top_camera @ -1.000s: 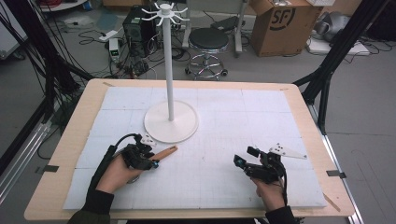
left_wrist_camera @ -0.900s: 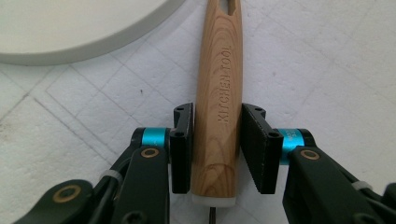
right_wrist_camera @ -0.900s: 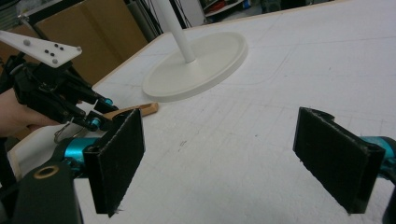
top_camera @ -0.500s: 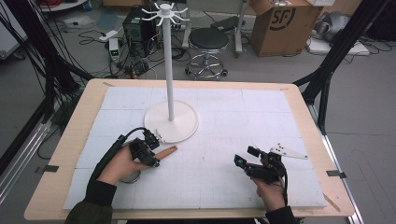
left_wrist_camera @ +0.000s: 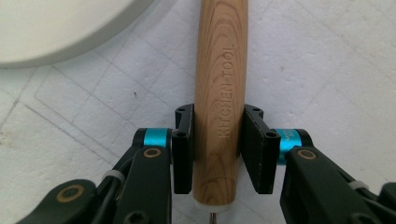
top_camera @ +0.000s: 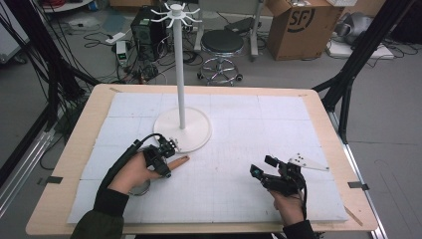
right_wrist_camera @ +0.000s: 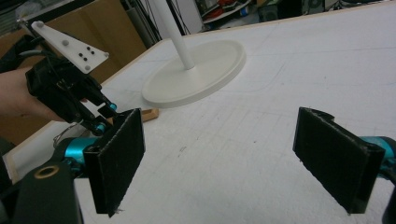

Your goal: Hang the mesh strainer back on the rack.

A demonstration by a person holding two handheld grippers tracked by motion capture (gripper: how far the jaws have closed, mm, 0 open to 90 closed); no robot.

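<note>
A wooden handle point(left_wrist_camera: 219, 93) engraved "KITCHEN TOOL" lies low over the white foam mat, and my left gripper point(left_wrist_camera: 218, 116) is shut on it, both pads point(left_wrist_camera: 254, 144) pressed to its sides. In the high view the left gripper point(top_camera: 166, 160) sits just in front of the white stand's round base point(top_camera: 196, 137). The handle point(top_camera: 180, 160) points right, and a metal ring point(top_camera: 141, 188) shows under the hand. My right gripper point(top_camera: 260, 169) rests at the front right, its jaws wide open with nothing between them point(right_wrist_camera: 233, 158).
The stand's thin pole point(top_camera: 181, 74) rises from the base to a crown of hooks point(top_camera: 175, 11). The foam mat point(top_camera: 249, 124) covers the wooden table point(top_camera: 84, 129). Behind the table stand a stool point(top_camera: 222, 45), a cardboard box point(top_camera: 298, 25) and cables on the floor.
My left hand and gripper have shifted a little up and right in the high view, toward the stand's base, along the handle. The handle's tip has hardly moved. The right gripper stayed put.
</note>
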